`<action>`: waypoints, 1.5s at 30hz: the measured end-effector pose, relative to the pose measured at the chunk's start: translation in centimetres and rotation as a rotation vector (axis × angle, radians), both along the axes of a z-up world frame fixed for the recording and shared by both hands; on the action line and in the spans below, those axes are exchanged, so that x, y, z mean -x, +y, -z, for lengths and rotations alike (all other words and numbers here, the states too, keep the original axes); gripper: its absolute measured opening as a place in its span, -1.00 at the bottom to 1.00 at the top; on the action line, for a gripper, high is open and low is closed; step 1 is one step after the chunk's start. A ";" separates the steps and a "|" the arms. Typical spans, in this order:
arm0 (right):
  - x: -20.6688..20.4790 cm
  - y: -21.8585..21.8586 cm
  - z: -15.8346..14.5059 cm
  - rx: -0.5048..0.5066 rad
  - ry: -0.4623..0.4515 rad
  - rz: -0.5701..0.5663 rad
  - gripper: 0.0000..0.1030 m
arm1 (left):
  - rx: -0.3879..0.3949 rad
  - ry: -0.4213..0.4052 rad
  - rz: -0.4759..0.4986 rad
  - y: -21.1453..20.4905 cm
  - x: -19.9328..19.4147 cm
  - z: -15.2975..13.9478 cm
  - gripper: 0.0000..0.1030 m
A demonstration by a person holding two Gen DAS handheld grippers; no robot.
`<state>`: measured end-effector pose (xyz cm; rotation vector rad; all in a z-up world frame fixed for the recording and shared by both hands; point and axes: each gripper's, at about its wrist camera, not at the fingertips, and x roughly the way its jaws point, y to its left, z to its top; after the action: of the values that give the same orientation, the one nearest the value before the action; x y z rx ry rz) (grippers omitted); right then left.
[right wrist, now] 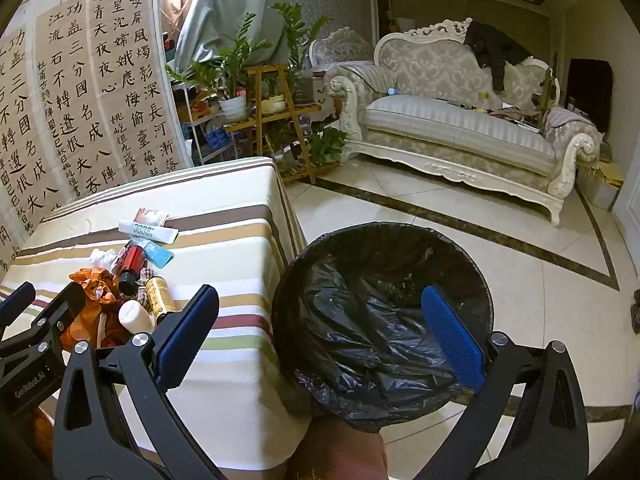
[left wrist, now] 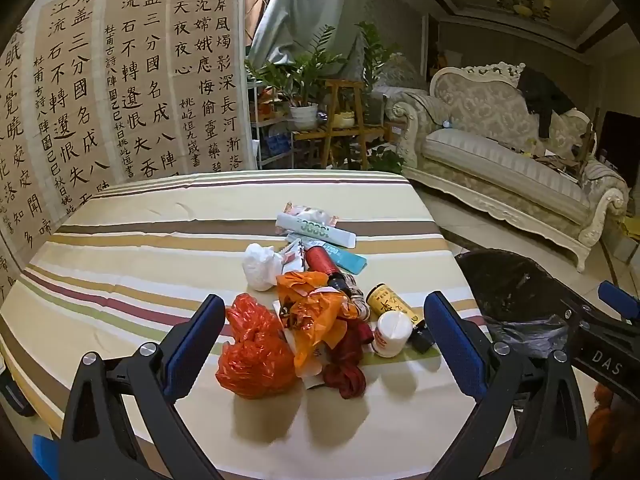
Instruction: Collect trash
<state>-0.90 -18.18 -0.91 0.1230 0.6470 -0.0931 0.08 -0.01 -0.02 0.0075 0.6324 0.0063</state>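
A heap of trash lies on the striped table: a red plastic bag, an orange bag, a white bottle, a yellow can, a red tube, a white crumpled bag and flat boxes. My left gripper is open, held just before the heap, its fingers either side of the red bag and white bottle. My right gripper is open and empty above the black-lined trash bin on the floor right of the table. The heap also shows in the right wrist view.
An ornate sofa stands at the back right across the tiled floor. A wooden plant stand with potted plants is behind the table. Calligraphy sheets hang on the left wall. The bin shows at the table's right edge in the left wrist view.
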 end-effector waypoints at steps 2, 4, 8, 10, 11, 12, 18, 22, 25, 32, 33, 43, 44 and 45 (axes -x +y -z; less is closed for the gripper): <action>0.0 -0.1 0.0 -0.001 0.001 0.000 0.92 | -0.037 0.012 -0.002 -1.0 -0.2 0.3 0.89; 0.0 -0.2 0.1 -0.001 0.001 0.000 0.92 | -0.031 0.013 -0.006 -1.5 -0.4 0.4 0.89; 0.1 -0.3 0.0 -0.003 0.001 0.000 0.92 | -0.003 -0.008 0.007 -1.0 0.5 0.9 0.89; 0.1 -0.1 0.0 -0.002 0.001 -0.002 0.92 | 0.008 0.003 0.010 -0.6 0.2 0.3 0.89; 0.1 -0.1 0.0 -0.002 0.001 -0.002 0.92 | 0.009 0.002 0.011 -0.6 0.2 0.3 0.89; 0.1 0.0 -0.1 -0.002 0.001 -0.004 0.92 | 0.009 0.001 0.010 -0.6 0.2 0.3 0.89; 0.2 -1.1 0.0 -0.009 0.002 0.000 0.92 | 0.008 0.008 0.011 -0.6 0.2 0.3 0.89; 0.2 -0.6 0.0 -0.008 0.000 0.000 0.92 | 0.011 0.009 0.009 -0.5 0.2 0.3 0.89; 0.3 -1.3 0.0 -0.007 -0.002 0.000 0.92 | 0.012 0.008 0.006 -0.4 0.2 0.3 0.89; 0.2 -1.4 -0.1 -0.008 0.002 0.002 0.92 | 0.010 0.012 0.001 -0.3 0.0 0.5 0.89; 0.2 -1.3 -0.1 -0.008 0.001 0.002 0.92 | 0.012 0.012 0.001 -0.2 0.0 0.5 0.89; 0.3 -1.7 0.1 -0.010 0.001 0.003 0.92 | 0.011 0.017 -0.002 0.0 -0.2 0.7 0.89; 0.2 -1.4 0.1 -0.008 0.001 0.003 0.92 | 0.009 0.016 -0.002 0.0 -0.2 0.6 0.89; 0.2 -1.7 0.0 -0.008 0.002 0.003 0.92 | 0.009 0.017 -0.002 0.0 -0.2 0.7 0.89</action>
<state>-1.12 -19.84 -0.96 0.1318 0.6491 -0.0931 0.24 0.02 -0.72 -0.0020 0.6491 0.0058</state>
